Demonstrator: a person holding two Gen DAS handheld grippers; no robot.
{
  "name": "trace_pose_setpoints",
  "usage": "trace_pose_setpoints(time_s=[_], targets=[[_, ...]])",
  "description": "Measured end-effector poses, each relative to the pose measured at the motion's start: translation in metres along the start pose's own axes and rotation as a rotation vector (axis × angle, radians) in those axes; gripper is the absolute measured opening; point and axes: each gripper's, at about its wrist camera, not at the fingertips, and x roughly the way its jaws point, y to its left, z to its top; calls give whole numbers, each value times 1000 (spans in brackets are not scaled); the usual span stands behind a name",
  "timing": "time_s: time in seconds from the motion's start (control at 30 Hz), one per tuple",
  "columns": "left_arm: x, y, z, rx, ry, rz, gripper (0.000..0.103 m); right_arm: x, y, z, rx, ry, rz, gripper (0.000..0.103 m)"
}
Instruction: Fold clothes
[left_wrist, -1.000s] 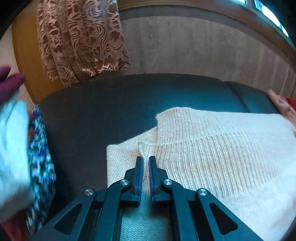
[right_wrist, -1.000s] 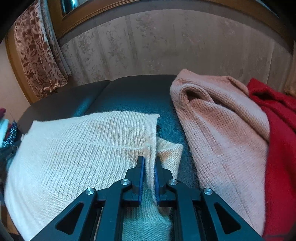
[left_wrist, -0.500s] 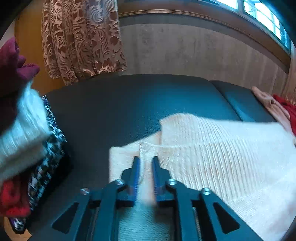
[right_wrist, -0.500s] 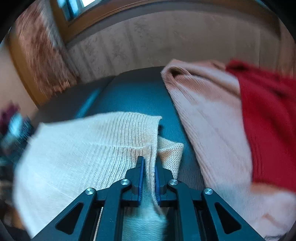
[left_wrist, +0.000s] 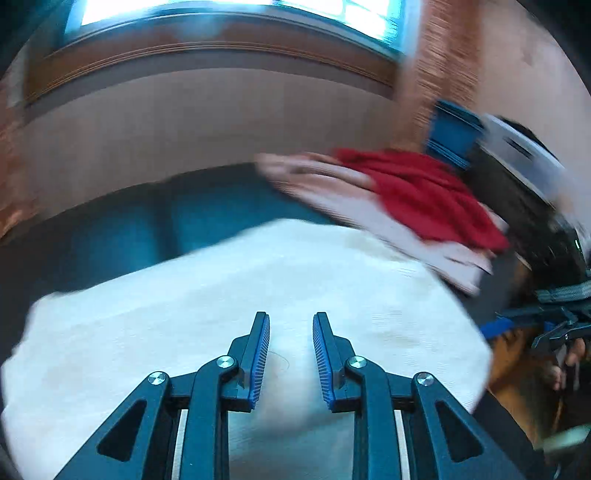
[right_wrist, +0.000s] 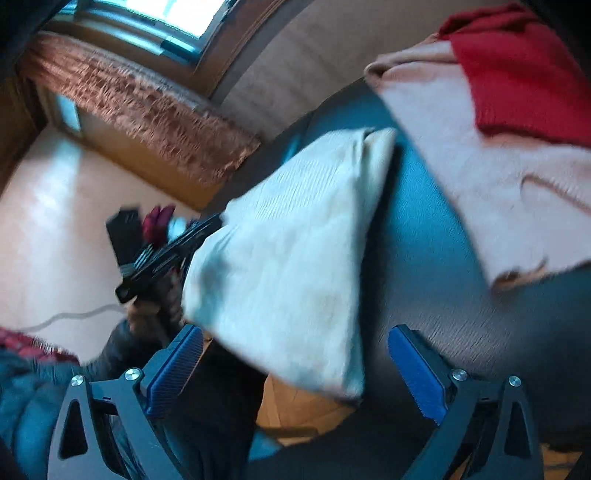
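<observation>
A cream knit sweater (left_wrist: 258, 302) lies folded on the dark couch seat (left_wrist: 122, 229). It also shows in the right wrist view (right_wrist: 288, 251), hanging a little over the seat's front edge. My left gripper (left_wrist: 291, 325) is open and empty just above the sweater's near part. My right gripper (right_wrist: 295, 354) is wide open and empty, drawn back from the sweater's right end. The left gripper shows in the right wrist view (right_wrist: 173, 254) at the sweater's left end. Both views are blurred by motion.
A pink knit garment (right_wrist: 491, 177) with a red one (right_wrist: 517, 70) on it lies on the seat (right_wrist: 417, 221) to the right of the cream sweater. A patterned curtain (right_wrist: 140, 110) hangs at the back. Wooden floor (right_wrist: 295, 410) shows below the seat edge.
Both grippers have opened and let go of the cream sweater. Both have pulled back and turned; the left view now swings toward the right, the right view toward the left.
</observation>
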Motion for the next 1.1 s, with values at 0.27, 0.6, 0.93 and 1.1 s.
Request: trace_pose_setpoints(time_s=[0.27, 0.6, 0.93, 1.1], targets=[[45, -23, 7, 98, 93, -45, 24, 18, 6, 11, -97, 89, 108, 103], [58, -12, 5, 96, 67, -83, 27, 42, 10, 0, -182, 579, 159, 103], [47, -7, 8, -24, 33, -99, 27, 7, 12, 44, -120, 319, -36, 103], [12, 18, 5, -131, -2, -81, 27, 9, 39, 80, -197, 133, -54, 103]])
